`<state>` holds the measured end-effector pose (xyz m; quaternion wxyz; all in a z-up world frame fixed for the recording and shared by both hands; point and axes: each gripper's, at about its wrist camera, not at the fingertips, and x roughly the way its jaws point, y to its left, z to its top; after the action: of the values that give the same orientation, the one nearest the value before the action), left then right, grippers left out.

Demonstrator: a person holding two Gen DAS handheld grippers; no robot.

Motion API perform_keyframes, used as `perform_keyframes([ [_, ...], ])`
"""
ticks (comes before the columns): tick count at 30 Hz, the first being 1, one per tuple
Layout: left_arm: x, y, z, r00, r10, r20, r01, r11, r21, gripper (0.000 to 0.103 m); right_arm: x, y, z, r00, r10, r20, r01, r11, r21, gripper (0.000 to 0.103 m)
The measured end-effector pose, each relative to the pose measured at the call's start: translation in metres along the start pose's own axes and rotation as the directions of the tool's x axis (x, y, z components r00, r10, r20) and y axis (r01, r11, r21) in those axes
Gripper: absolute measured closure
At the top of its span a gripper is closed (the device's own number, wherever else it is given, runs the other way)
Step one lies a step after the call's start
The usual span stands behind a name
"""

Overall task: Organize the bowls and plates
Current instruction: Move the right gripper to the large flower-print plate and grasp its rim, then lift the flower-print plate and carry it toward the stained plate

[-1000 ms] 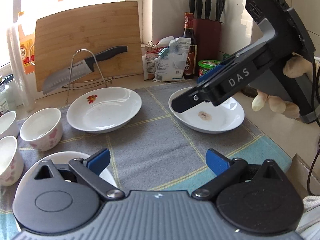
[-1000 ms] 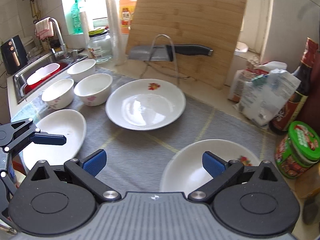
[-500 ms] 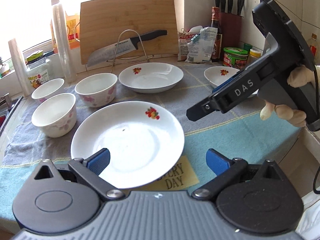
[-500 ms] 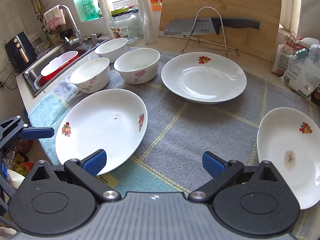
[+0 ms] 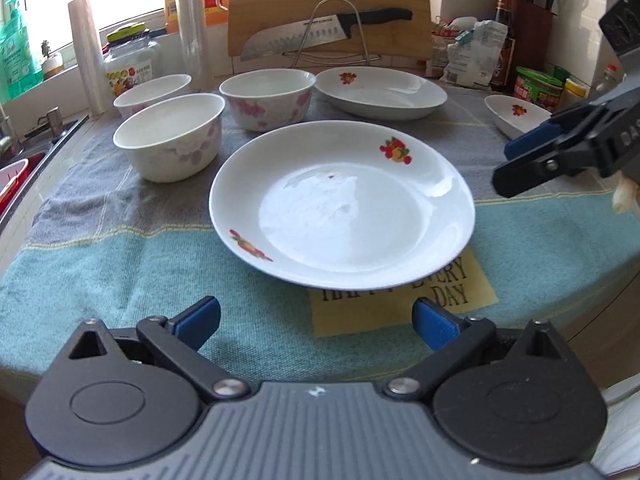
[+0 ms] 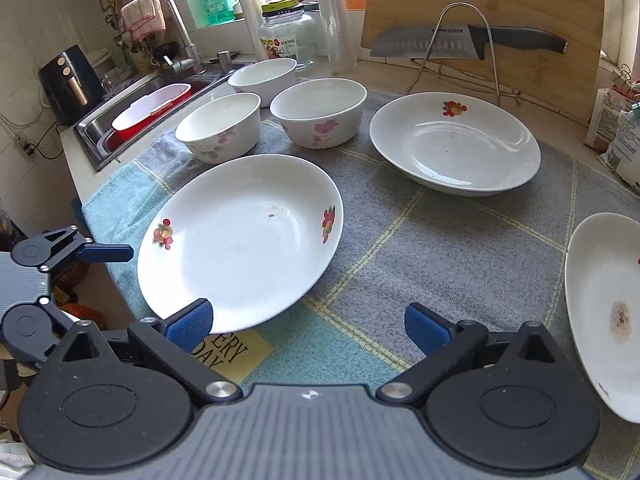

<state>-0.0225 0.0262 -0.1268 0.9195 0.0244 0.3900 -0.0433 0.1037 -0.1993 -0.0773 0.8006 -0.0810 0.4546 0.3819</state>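
Observation:
Three white plates with fruit prints lie on the towel: a near plate (image 5: 344, 204) (image 6: 240, 236), a far deep plate (image 5: 380, 88) (image 6: 454, 142), and a stained right plate (image 5: 516, 114) (image 6: 604, 312). Three white floral bowls (image 5: 170, 136) (image 6: 218, 126) stand at the left, each on its own. My left gripper (image 5: 316, 320) is open and empty, just in front of the near plate. My right gripper (image 6: 308, 320) is open and empty, low at the near plate's right front edge; it shows in the left wrist view (image 5: 532, 160).
A bamboo cutting board (image 6: 480, 12) and a knife (image 6: 460, 42) on a wire stand are at the back. A sink (image 6: 152, 108) with a red tub lies left. A glass jar (image 6: 286, 38), bags, bottles and a knife block (image 5: 528, 20) line the back and right.
Both grippers have pulled back toward the counter's front edge and turned left. The near plate now fills the middle of both views. Both stay open and empty.

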Motion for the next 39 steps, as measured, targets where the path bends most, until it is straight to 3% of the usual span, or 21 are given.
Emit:
perform_keyframes([
  [4,0.010,0.003,0.001,1.000,-0.013,0.011,0.012,0.999,0.050,0.001,0.003,-0.006,-0.001,1.000,0.022,-0.016,-0.022,1.000,0.001,0.000],
  [8,0.018,0.011,0.010,0.995,-0.095,-0.007,0.096,0.990,0.099,0.001,0.012,-0.003,0.002,1.000,0.013,-0.022,-0.013,1.000,0.012,0.000],
  [17,0.026,0.030,0.020,0.966,-0.256,-0.033,0.255,0.928,0.271,0.000,0.045,0.019,0.013,0.997,-0.067,-0.046,0.070,0.995,0.069,0.000],
  [25,0.029,0.041,0.019,0.946,-0.325,-0.003,0.308,0.895,0.323,0.000,0.058,0.031,0.016,0.991,-0.107,-0.076,0.116,0.987,0.111,0.000],
  [39,0.032,0.051,0.018,0.938,-0.347,0.017,0.322,0.886,0.334,0.000,0.085,0.024,0.045,0.993,-0.036,-0.110,0.041,0.998,0.044,0.000],
])
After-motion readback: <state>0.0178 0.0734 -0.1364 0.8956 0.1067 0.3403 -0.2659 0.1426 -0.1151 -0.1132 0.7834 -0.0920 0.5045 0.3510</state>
